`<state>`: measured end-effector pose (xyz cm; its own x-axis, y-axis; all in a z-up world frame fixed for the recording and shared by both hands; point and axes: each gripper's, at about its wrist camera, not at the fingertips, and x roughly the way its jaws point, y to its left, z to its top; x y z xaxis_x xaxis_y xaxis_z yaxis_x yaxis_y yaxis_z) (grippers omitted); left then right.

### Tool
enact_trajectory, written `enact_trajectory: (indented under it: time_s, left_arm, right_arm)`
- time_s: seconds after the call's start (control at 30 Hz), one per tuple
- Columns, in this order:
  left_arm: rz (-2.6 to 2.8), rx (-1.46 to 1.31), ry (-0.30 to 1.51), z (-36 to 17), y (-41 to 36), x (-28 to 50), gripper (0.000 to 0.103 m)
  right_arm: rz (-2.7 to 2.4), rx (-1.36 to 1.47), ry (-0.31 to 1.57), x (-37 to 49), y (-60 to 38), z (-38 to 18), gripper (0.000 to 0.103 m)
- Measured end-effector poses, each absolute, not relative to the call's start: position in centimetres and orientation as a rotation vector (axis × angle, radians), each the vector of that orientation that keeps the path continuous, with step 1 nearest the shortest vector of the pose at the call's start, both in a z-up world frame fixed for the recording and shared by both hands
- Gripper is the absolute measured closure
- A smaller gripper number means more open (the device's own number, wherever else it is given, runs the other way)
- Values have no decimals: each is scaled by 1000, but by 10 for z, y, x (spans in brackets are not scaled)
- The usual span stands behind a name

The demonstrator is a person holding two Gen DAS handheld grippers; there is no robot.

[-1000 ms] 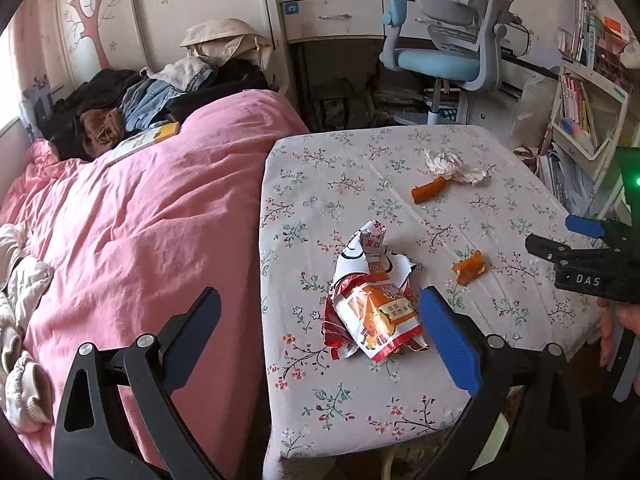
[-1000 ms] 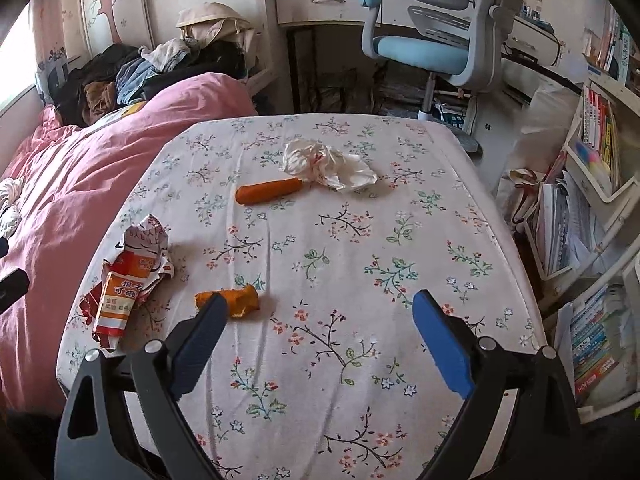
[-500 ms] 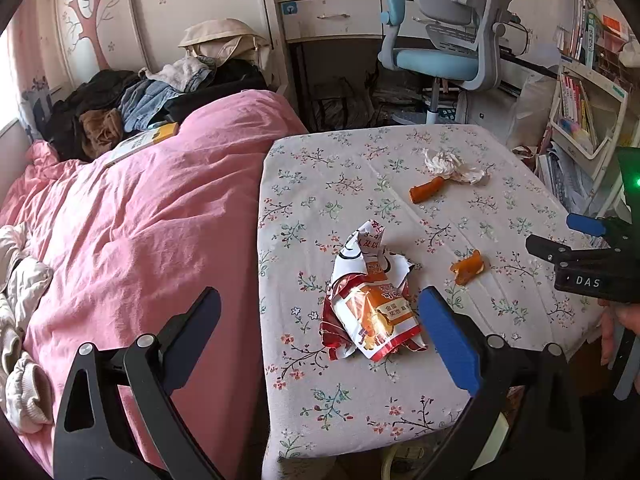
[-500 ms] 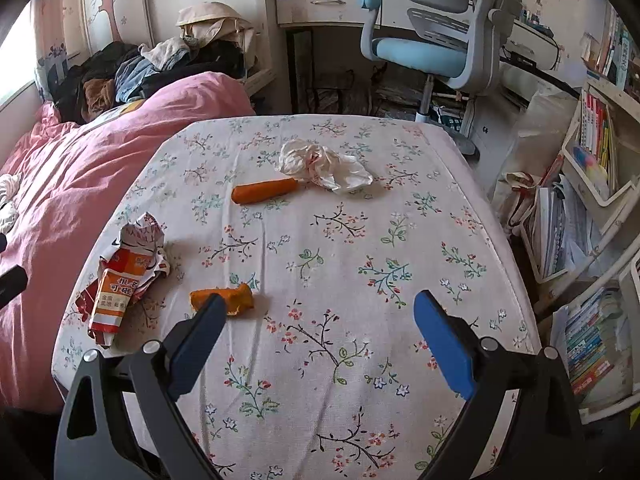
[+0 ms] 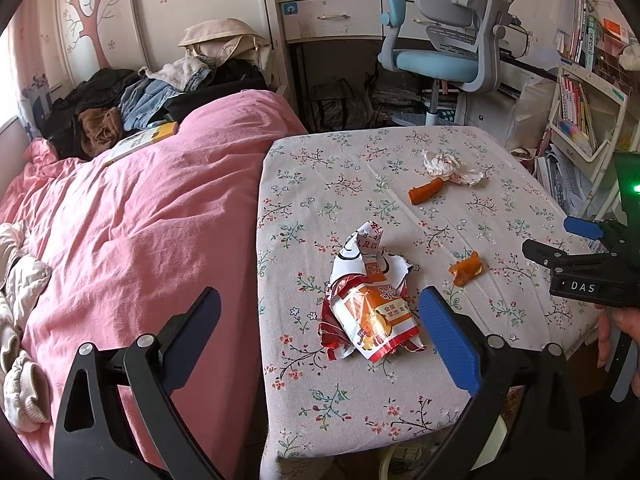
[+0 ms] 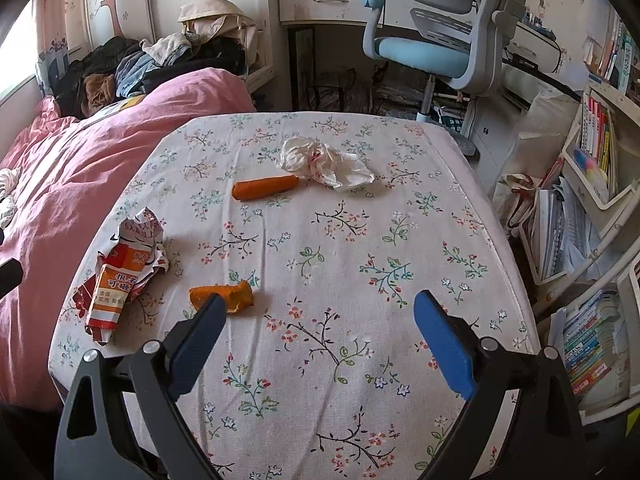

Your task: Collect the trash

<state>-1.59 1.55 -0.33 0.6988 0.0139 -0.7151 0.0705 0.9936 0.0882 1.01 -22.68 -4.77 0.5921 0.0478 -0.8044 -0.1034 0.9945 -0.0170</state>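
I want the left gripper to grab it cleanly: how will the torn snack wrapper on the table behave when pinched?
The torn snack wrapper looks like thin, creased foil, so probably light and floppy, crumpling between the fingers. Its glossy surface may slip, and loose torn flaps could dangle or snag on the tablecloth.

A: List all legible markings.

B: The right gripper (image 5: 576,264) carries a white label reading "DAS" on its black body (left wrist view). The torn snack wrapper (image 6: 120,276) on the desk (image 6: 320,240) bears Chinese characters; "5人" is readable on its white flap.

A: Any others?

B: Book spines (image 6: 596,128) on the shelf carry print, too small to read.
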Motion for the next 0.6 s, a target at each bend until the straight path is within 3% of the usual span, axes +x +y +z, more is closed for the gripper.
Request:
enact_trajectory:
  time_s: [0.6]
  left_arm:
    - [-34,100,798,-3,16,-16,7]
  right_arm:
    - [89,-80,934,10,-223,-48,12]
